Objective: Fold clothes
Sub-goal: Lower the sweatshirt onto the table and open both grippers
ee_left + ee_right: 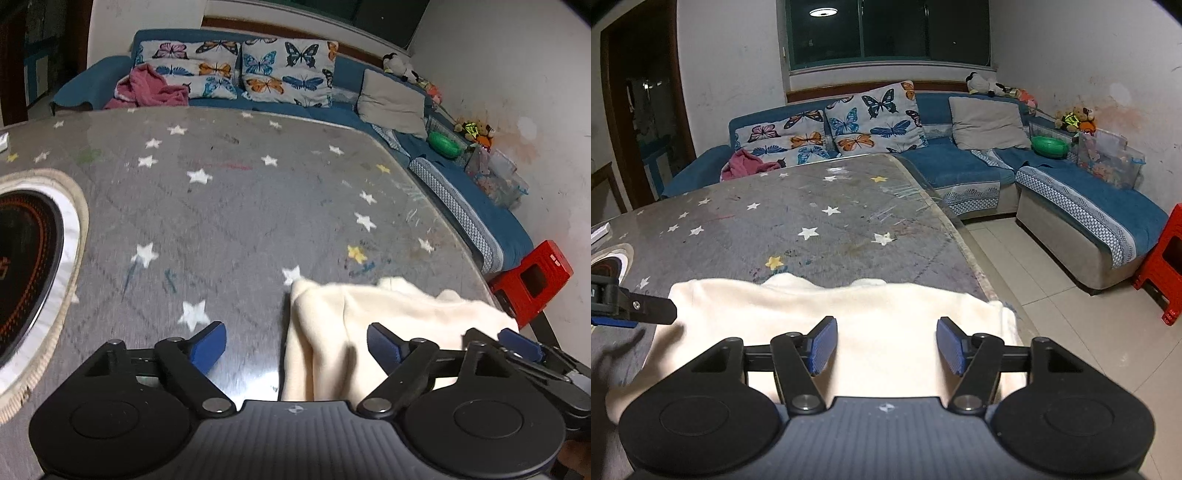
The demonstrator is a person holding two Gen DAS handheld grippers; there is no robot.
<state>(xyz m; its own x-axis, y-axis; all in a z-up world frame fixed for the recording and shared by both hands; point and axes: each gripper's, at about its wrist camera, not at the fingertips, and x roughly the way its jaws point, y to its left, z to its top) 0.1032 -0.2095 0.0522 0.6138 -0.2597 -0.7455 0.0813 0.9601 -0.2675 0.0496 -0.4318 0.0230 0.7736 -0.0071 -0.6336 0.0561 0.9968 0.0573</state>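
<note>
A cream fleece garment [369, 325] [849, 314] lies folded flat at the near right corner of the grey star-print table [221, 203] [794, 221]. My left gripper [295, 345] is open, its blue pads wide apart: the garment's left edge lies between them and neither pad presses on it. My right gripper [886, 345] is open just above the garment's middle, with cloth showing between the pads but not pinched. In the left wrist view the right gripper's fingers [521, 345] show over the garment's right end. Part of the left gripper's fingers [646, 312] shows beside the garment's left edge in the right wrist view.
A round black hotplate on a fringed mat [29, 258] sits at the table's left. The table's right edge [964, 251] drops to tiled floor. A blue sofa [960, 162] with butterfly cushions and a pink garment [147, 88] stands behind. A red stool [532, 280] [1167, 266] stands at the right.
</note>
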